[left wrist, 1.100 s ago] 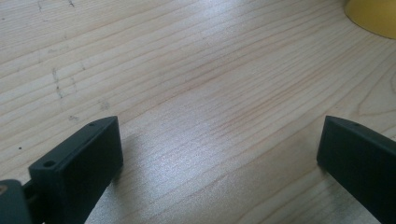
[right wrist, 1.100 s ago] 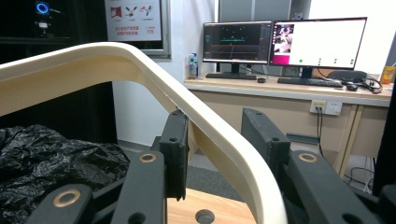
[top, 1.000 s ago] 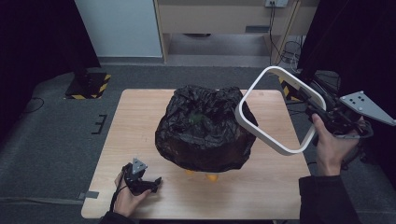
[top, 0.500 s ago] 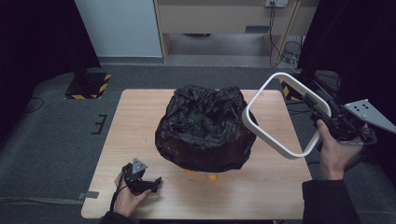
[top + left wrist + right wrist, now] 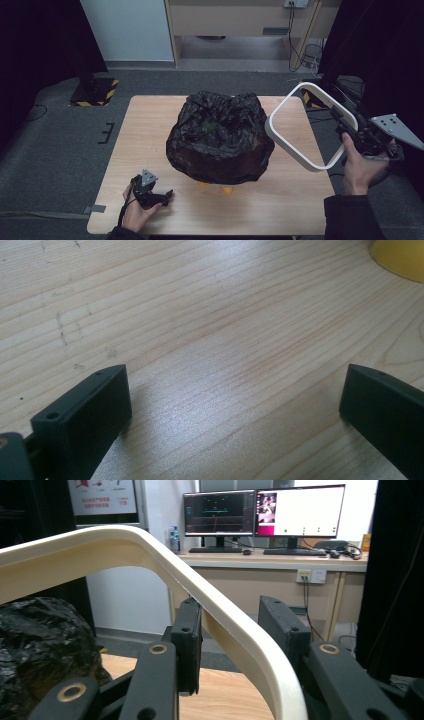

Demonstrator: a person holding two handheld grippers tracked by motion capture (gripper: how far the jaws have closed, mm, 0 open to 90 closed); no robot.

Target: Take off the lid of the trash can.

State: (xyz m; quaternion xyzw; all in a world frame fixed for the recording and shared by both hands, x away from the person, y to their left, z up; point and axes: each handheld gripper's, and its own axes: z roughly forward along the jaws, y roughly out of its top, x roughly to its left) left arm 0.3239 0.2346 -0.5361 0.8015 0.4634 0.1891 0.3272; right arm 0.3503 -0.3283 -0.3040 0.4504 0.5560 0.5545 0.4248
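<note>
My left claw (image 5: pixel 167 194) rests low on the bench (image 5: pixel 150 135) near the front left corner, with its jaws wide apart and nothing between them; in the left gripper view I see only bare wood under them and a bit of a yellow thing (image 5: pixel 400 257) at the top right edge. It does not hold anything down, so if the bag is pushed, nothing on this side will stop it from sliding.

In the middle of the bench stands the black plastic bag (image 5: pixel 220 137), crumpled and glossy, bulging over something orange (image 5: pixel 226 189) that shows under its front edge. The film looks thin and loose, so I think a hard rim could catch a fold, tear it, or drag the whole bundle.

My right claw (image 5: pixel 346 131) is clamped on the white frame (image 5: pixel 290 142), a rounded rectangular hoop with smooth cream walls, held tilted in the air just beside the bag's right side, over the right part of the bench. In the right gripper view the jaws sit on both sides of one narrow rail, so I fear the long hoop can pivot or slip in this grip, and its lower edge may hit the bench or the bag before I can align it
</note>
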